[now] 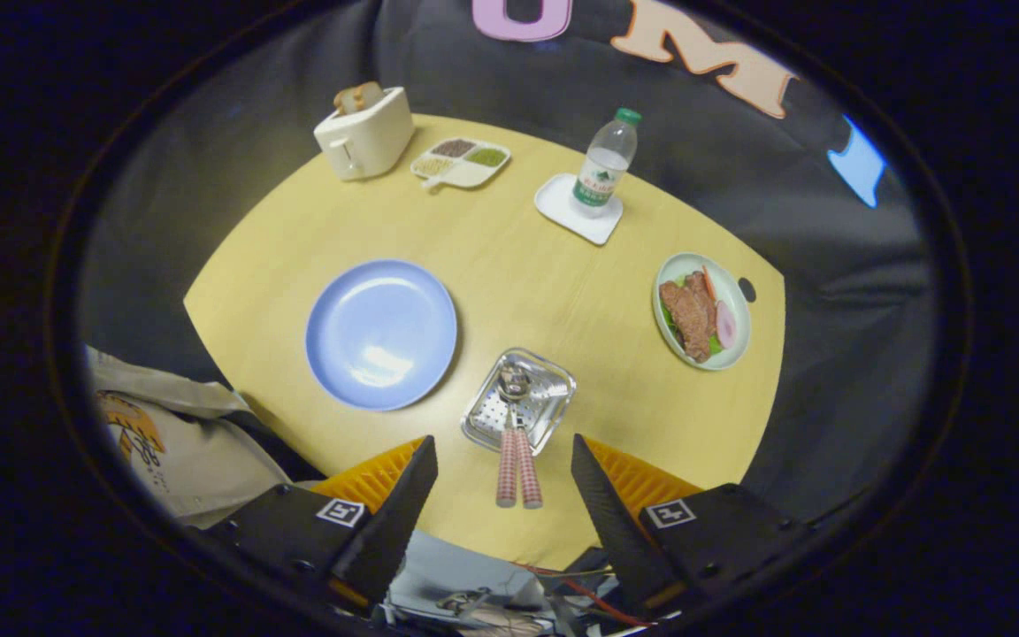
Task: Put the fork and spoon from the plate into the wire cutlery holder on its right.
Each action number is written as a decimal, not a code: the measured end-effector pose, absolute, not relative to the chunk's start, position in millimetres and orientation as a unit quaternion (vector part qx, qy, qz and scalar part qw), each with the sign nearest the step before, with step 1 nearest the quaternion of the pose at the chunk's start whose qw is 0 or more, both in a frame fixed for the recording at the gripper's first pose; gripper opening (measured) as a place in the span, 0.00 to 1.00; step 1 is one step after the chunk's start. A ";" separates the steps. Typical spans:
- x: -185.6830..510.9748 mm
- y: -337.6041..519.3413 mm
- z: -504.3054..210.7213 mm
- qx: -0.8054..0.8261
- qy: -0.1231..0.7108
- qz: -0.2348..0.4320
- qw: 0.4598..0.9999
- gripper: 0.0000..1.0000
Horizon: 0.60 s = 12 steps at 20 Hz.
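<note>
A blue plate (381, 333) lies bare on the yellow table (545, 283), ahead and left of the fingers. To its right stands the wire cutlery holder (518, 400), seen from above. A fork and a spoon (517, 442) stand in it side by side, their red-and-white checked handles sticking out toward me. My gripper (504, 464) is open high above the table, and the two handles show between its fingertips with nothing held.
At the back of the table stand a white toaster (364, 134) with bread, a divided dish of grains (461, 161), and a water bottle (605, 165) on a white coaster. A plate of meat and vegetables (701, 310) sits at the right. A person's shirt (169, 433) shows near the left finger.
</note>
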State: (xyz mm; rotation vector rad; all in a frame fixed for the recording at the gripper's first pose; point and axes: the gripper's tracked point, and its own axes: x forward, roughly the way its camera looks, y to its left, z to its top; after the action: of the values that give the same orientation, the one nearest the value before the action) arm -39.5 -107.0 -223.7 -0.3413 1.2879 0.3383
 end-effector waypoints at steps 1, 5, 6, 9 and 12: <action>-40.6 -99.9 -218.5 -0.142 0.580 0.150 0.788 0.98; -51.1 -64.8 -200.3 -0.074 0.513 0.123 0.846 0.98; -53.9 -53.5 -197.2 -0.051 0.496 0.117 0.859 0.98; -60.3 -33.5 -185.9 0.001 0.448 0.103 0.888 0.98; -54.6 -26.1 -167.5 -0.001 0.375 0.087 0.923 0.97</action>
State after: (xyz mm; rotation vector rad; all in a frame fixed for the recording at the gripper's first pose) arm -54.6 -26.1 -167.5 -0.0023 0.7695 0.1791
